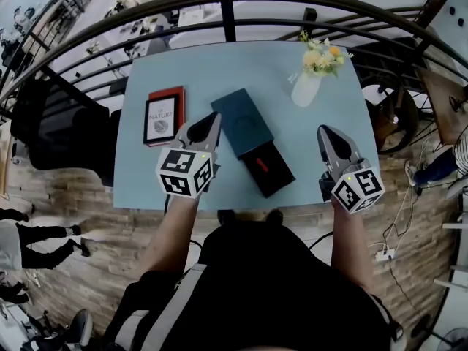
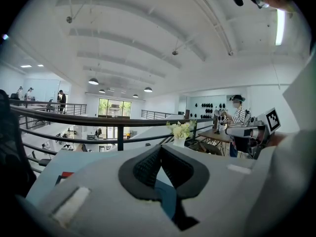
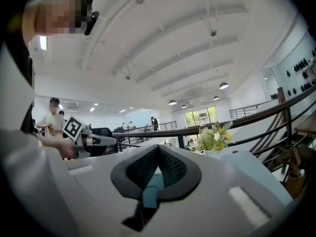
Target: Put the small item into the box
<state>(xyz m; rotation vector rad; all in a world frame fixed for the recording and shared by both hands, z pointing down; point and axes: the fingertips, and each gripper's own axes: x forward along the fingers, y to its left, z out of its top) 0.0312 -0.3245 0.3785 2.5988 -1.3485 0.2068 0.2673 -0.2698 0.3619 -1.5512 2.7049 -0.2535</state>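
A dark teal box lies in the middle of the light blue table. Its black inner tray is slid out toward me, and a small red item lies in it. My left gripper hovers just left of the box, shut with nothing in it. My right gripper hovers to the right of the tray, also shut and empty. In the left gripper view the jaws meet at the tips, with the teal box showing below them. The right gripper view shows my right gripper with its jaws touching.
A red-edged book lies left of the box. A white vase of flowers stands at the table's far right. A black railing runs behind the table. The table's near edge is at my waist.
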